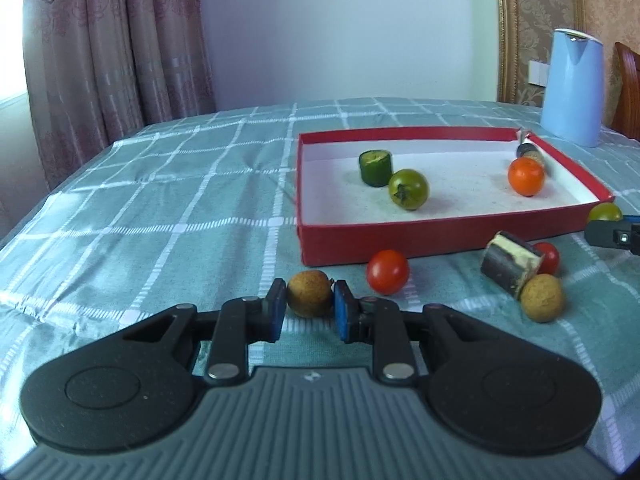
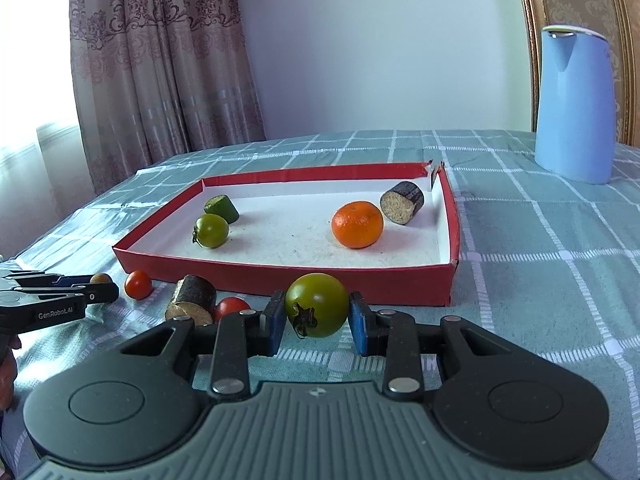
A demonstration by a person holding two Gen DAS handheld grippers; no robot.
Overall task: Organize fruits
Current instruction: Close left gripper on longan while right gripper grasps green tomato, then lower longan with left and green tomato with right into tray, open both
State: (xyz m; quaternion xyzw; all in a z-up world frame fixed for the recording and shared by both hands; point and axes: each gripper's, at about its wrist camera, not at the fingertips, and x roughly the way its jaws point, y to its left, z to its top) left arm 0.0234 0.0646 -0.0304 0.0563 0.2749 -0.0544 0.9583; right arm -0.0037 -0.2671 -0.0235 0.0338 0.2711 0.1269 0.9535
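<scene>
A red tray (image 1: 440, 236) (image 2: 280, 280) with a white floor holds a green tomato (image 1: 409, 189) (image 2: 211, 230), a green cylinder piece (image 1: 375, 168) (image 2: 221, 209), an orange (image 1: 526, 176) (image 2: 357, 224) and a dark cane piece (image 2: 402, 202). My left gripper (image 1: 309, 312) has its blue pads around a brown longan (image 1: 310, 293) on the cloth. My right gripper (image 2: 318, 318) has its pads around a second green tomato (image 2: 317, 304) in front of the tray. A red cherry tomato (image 1: 388, 272) (image 2: 138, 284) lies on the cloth.
Another cane piece (image 1: 511, 269) (image 2: 191, 300), a second longan (image 1: 543, 298) and another red cherry tomato (image 1: 548, 258) (image 2: 231, 307) lie before the tray. A blue kettle (image 1: 573, 88) (image 2: 574, 104) stands at the back right. Checked green cloth (image 1: 160, 200) covers the table. Curtains hang at the left.
</scene>
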